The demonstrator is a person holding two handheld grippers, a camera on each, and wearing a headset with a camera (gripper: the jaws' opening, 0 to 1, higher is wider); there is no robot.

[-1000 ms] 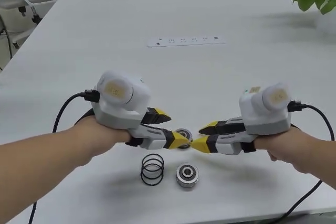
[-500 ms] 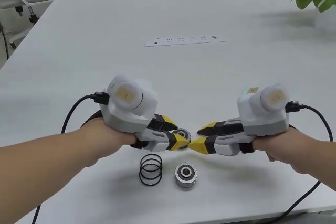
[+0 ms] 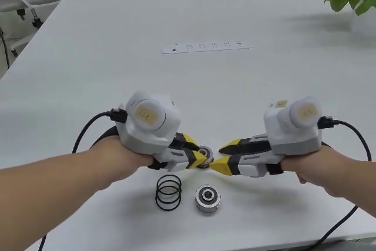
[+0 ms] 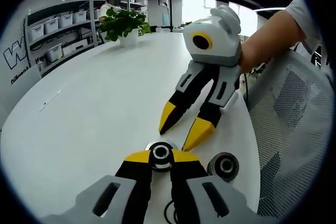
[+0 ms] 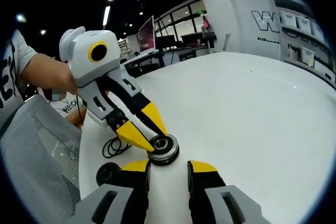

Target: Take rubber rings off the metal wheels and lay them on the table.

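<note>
As jaws clamp one wheel, another wheel flanks three rings.

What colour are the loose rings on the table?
Black: thin rubber rings overlapping on the white table; clearest in the head view.

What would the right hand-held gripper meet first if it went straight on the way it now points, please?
Most likely the metal wheel clamped in the left hand-held gripper: seen from the right hand-held gripper, it sits just ahead, in line with the gap between the open jaws.
</note>
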